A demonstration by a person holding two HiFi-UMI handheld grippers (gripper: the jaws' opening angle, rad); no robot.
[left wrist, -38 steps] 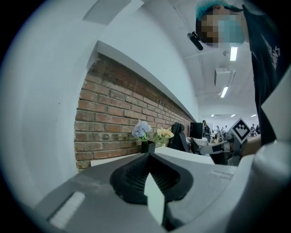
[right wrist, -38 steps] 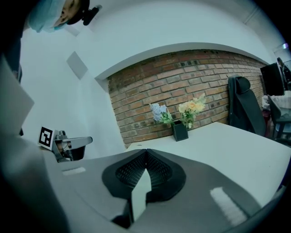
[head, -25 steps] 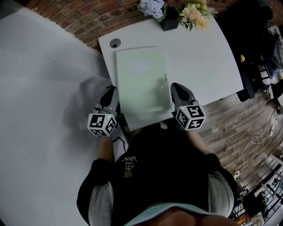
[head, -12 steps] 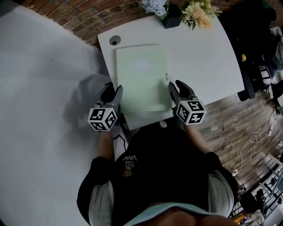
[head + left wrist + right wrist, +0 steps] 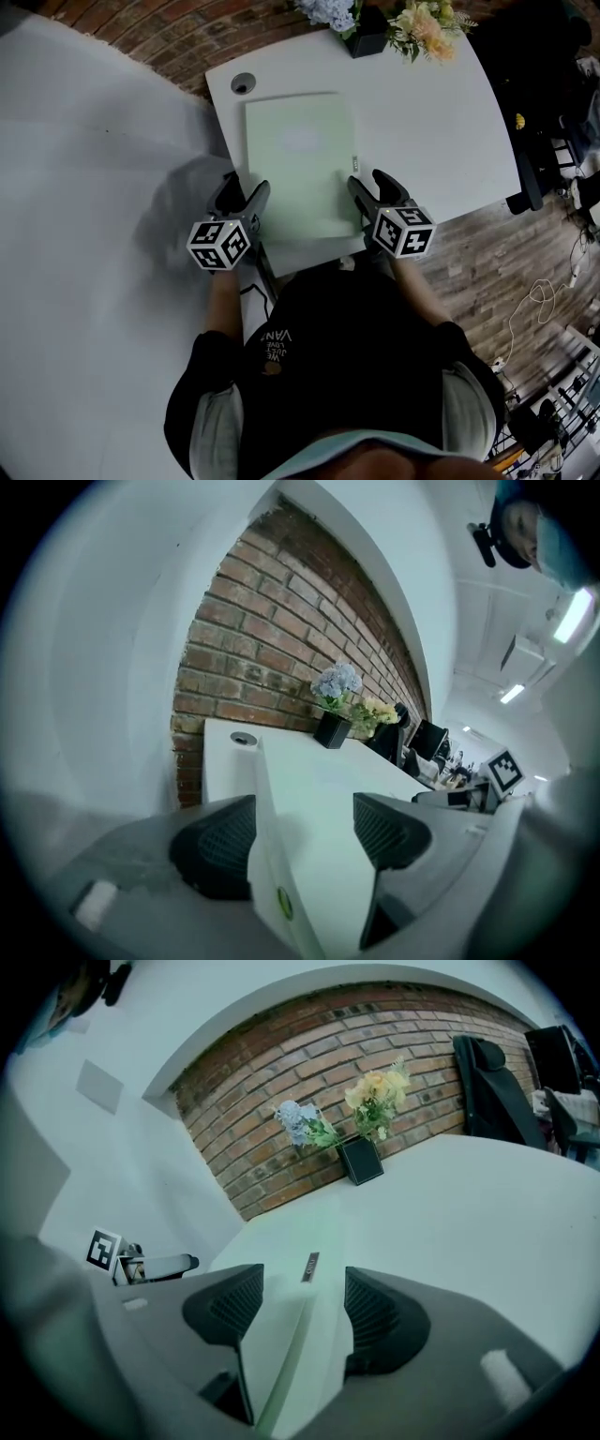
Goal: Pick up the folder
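A pale green folder (image 5: 305, 164) lies flat on the white table (image 5: 441, 122), its long side running away from me. My left gripper (image 5: 244, 192) straddles the folder's near left edge (image 5: 319, 799). Its jaws have just been opening and stand open, pads clear of the folder. My right gripper (image 5: 372, 187) straddles the near right edge (image 5: 281, 1330) the same way, jaws just opened and not pressing. A small label (image 5: 310, 1267) sits on that right edge beyond the jaws.
A black pot of flowers (image 5: 366, 37) stands at the table's far edge, and a round cable hole (image 5: 243, 85) sits at the far left corner. A dark office chair (image 5: 525, 178) is off the table's right side. A brick wall (image 5: 309, 1054) rises behind.
Both grippers went from shut to open and sank toward the table. Their jaws now sit on either side of the folder's left and right edges.
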